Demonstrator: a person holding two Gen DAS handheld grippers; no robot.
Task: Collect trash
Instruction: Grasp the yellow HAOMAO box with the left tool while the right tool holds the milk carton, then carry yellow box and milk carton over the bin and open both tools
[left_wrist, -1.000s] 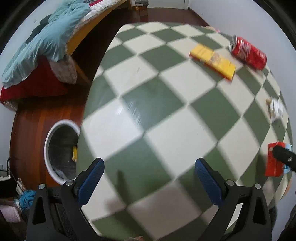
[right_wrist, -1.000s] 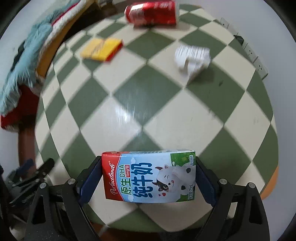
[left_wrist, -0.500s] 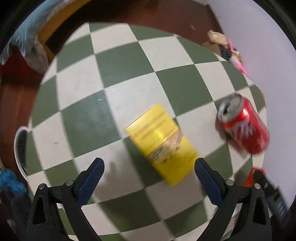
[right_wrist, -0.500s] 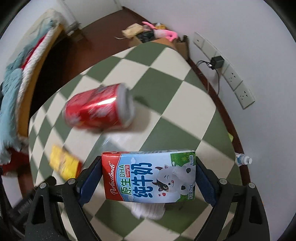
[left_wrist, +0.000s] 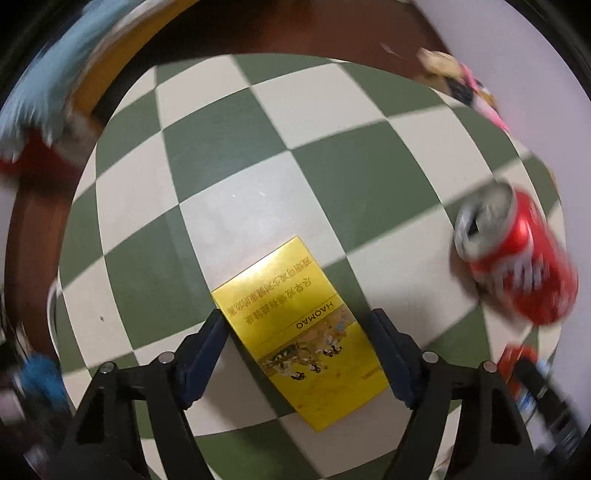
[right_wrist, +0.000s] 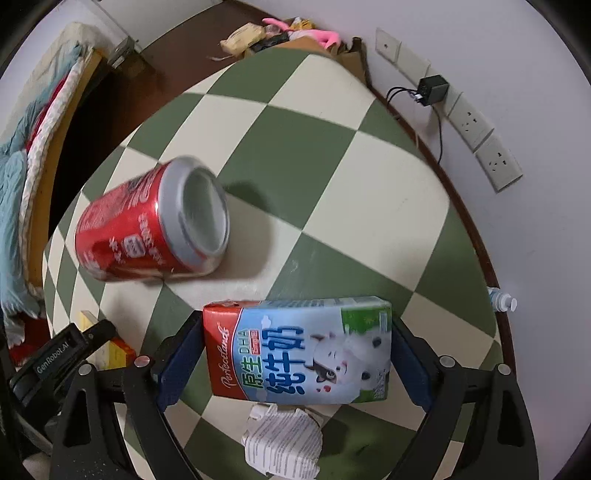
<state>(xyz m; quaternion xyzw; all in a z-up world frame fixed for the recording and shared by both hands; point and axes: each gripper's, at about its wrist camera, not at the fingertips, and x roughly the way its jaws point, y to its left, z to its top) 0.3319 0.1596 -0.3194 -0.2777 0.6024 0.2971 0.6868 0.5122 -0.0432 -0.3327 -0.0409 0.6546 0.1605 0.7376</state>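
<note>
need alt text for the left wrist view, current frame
The left gripper straddles a flat yellow HAOMAO box lying on a green-and-cream checkered table, fingers either side and not clearly clamped. A red soda can lies on its side to the right, open end toward the camera.

My left gripper (left_wrist: 298, 347) and right gripper (right_wrist: 295, 354) are matte black angular frames with silver round screws, dark blue finger pads (right_wrist: 179, 363), and a white "GenRobot.AI" label on one body.
</note>
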